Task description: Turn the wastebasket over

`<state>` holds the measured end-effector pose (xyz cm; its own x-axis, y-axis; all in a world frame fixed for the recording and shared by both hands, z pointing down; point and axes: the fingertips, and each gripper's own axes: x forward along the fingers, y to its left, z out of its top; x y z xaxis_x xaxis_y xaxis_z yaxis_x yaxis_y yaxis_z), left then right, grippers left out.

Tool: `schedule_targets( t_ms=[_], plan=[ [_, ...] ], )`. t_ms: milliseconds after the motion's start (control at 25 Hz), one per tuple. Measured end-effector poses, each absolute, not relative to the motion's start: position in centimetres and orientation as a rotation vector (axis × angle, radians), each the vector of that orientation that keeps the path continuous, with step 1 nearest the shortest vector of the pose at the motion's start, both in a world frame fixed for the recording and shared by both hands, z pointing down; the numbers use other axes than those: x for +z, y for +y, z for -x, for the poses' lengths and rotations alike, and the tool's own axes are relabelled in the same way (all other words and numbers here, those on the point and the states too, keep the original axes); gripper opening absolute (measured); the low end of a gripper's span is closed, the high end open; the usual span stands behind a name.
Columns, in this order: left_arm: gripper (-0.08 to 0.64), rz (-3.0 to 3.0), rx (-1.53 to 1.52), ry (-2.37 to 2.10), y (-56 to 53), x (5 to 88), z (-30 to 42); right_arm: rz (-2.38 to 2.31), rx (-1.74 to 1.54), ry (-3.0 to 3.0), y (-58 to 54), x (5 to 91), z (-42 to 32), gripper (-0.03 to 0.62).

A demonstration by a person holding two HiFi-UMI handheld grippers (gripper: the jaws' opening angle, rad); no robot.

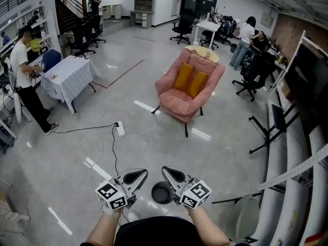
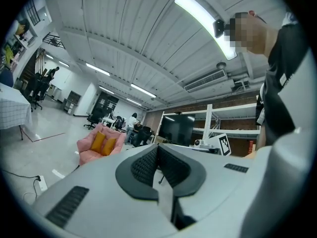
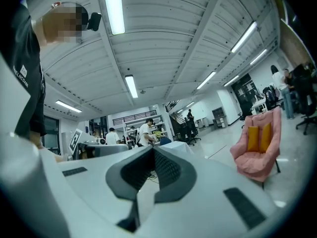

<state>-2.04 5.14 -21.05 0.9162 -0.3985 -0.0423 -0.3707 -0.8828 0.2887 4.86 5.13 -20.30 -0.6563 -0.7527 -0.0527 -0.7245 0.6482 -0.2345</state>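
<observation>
A: Item one, left claw (image 1: 139,175)?

B: Held level at the bottom of the head view, with its marker cube (image 1: 111,195) at the rear, over the person's hand. The left gripper view shows the ribbed pads (image 2: 146,165) pressed together with nothing between them.

A: Item two, right claw (image 1: 170,173)?

B: Also level, just beside the left one, the two tips near each other but apart. The right gripper view shows its jaws closed flat on each other, empty.

A: Item three, the wastebasket?

B: One dark, round wastebasket (image 1: 162,192) stands on the grey floor (image 1: 154,142). It is seen from straight above, low in the gap between the two claws, and the right claw partly covers it. Neither claw grips it. Whether its mouth or its base faces up cannot be told.

A: Surroundings?

B: One pink armchair (image 1: 177,104) carries two orange cushions (image 1: 190,81); it stands mid-floor, well apart from the wastebasket. One tabletop under a checked cloth (image 1: 66,78) is at the left. One white power strip (image 1: 120,129) with a black cable lies on the floor between tabletop and armchair. One person in a white shirt (image 1: 20,60) stands beside the tabletop. Black office chairs (image 1: 182,27) and further people at desks are along the far and right sides.
</observation>
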Motion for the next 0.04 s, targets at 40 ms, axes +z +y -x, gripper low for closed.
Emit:
schedule_targets(
  t_ms=[40],
  plan=[
    [0.014,-2.802,-0.148,-0.568,4.98,-21.15,1.93,1.229,-0.286,2.72,5.04,-20.36,-4.93,0.011]
  ],
)
